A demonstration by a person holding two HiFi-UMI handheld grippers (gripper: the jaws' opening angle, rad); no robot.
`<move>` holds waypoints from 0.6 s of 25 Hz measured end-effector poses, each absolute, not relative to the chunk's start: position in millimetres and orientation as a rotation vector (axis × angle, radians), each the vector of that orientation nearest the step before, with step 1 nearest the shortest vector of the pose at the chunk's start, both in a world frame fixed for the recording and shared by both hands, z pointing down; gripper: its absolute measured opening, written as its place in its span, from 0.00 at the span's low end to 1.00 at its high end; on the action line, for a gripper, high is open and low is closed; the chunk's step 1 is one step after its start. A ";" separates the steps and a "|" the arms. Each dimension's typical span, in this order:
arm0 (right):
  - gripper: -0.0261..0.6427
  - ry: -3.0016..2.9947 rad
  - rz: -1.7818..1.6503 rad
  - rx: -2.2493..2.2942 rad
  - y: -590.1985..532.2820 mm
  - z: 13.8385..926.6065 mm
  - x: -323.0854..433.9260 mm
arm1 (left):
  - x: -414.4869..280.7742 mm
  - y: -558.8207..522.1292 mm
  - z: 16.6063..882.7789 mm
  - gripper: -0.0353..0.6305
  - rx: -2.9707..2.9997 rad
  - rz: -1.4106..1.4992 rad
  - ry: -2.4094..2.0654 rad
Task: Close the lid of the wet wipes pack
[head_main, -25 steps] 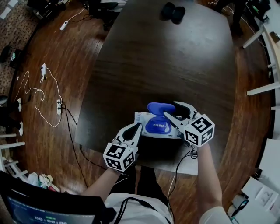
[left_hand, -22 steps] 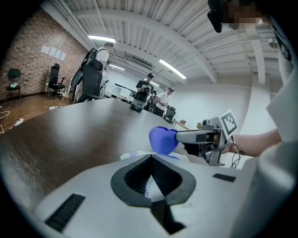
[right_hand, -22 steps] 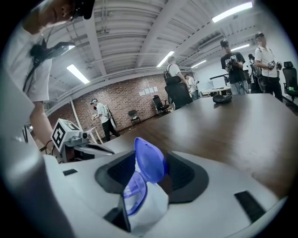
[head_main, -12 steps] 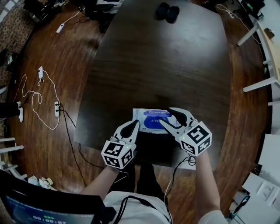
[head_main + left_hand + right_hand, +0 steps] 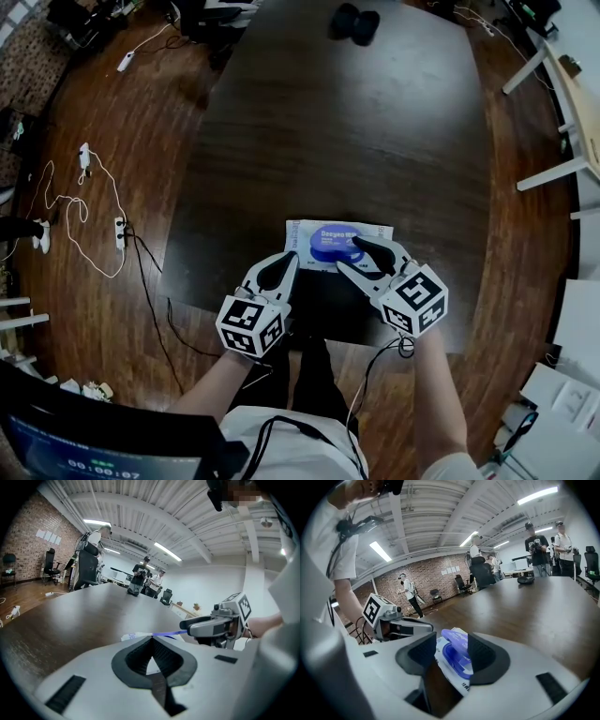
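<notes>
The wet wipes pack (image 5: 305, 239) lies flat on the dark table (image 5: 356, 122), close to its near edge, with its long axis running along that edge. Its blue lid (image 5: 330, 251) sits mid-pack; in the right gripper view it looks slightly raised, not flush. The right gripper (image 5: 347, 254) is the nearer one. Its jaws stand apart over the pack's right half with the lid showing between them, and they grip nothing. The left gripper (image 5: 292, 258) waits just beside the pack's near-left corner, jaws together and empty. The lid probably needs a downward press from the right.
</notes>
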State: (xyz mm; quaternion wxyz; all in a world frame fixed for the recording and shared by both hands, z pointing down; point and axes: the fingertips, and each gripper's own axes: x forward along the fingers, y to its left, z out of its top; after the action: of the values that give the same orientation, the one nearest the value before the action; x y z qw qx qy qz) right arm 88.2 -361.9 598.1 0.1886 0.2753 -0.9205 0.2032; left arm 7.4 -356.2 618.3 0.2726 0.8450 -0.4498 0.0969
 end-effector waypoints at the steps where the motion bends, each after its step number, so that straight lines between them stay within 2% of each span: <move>1: 0.35 -2.584 0.577 0.775 -359.5 600.0 87.1 | 6.4 -354.5 617.6 0.05 2.277 0.262 -1.209; 15: 0.35 -2.512 0.625 0.776 -334.5 626.0 74.3 | 3.3 -331.9 603.4 0.05 2.325 0.254 -1.190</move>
State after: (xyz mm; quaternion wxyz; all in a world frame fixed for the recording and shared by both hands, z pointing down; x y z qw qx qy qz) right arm 74.3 -334.5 626.0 0.2179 0.2804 -0.9072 0.2257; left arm 3.3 -331.9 603.4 0.2558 0.8566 -0.4382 0.0935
